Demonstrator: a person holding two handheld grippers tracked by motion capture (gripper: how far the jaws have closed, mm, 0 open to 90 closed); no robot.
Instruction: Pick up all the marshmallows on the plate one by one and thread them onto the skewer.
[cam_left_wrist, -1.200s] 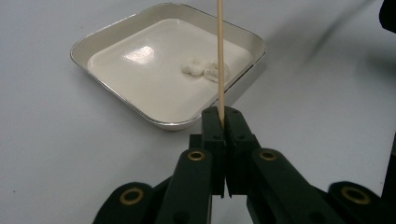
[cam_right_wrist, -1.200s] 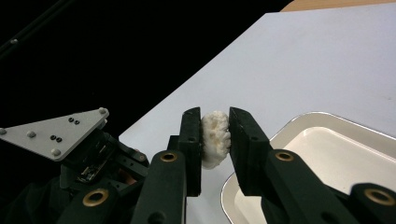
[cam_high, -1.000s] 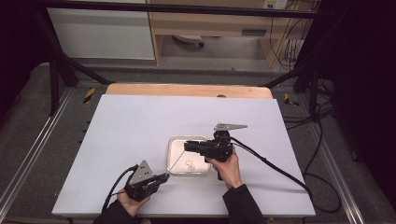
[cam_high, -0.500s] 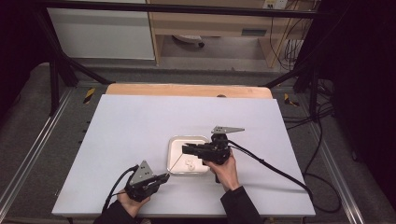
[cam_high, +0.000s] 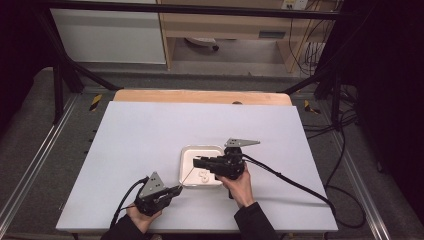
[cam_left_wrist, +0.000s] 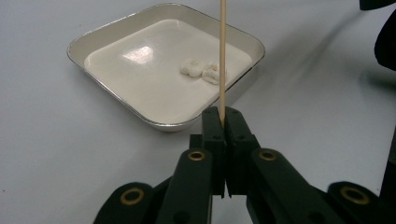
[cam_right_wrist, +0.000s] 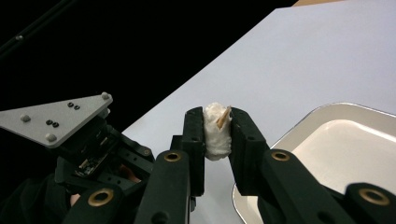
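Note:
My left gripper is shut on the base of a thin wooden skewer, which rises over a shallow white square tray. Two small white pieces lie in that tray. In the high view the left gripper is at the table's front, its skewer slanting up to the right gripper above the tray. The right gripper is shut on a soft white piece, and the skewer tip pokes out of that piece's top.
A white table with a wooden strip along its far edge carries the tray. Black cables trail from the right gripper across the table's right side. Dark frame legs and a shelf stand beyond the table.
The right gripper with its white piece has shifted slightly left and toward the person, onto the skewer tip. The left gripper has stayed in place.

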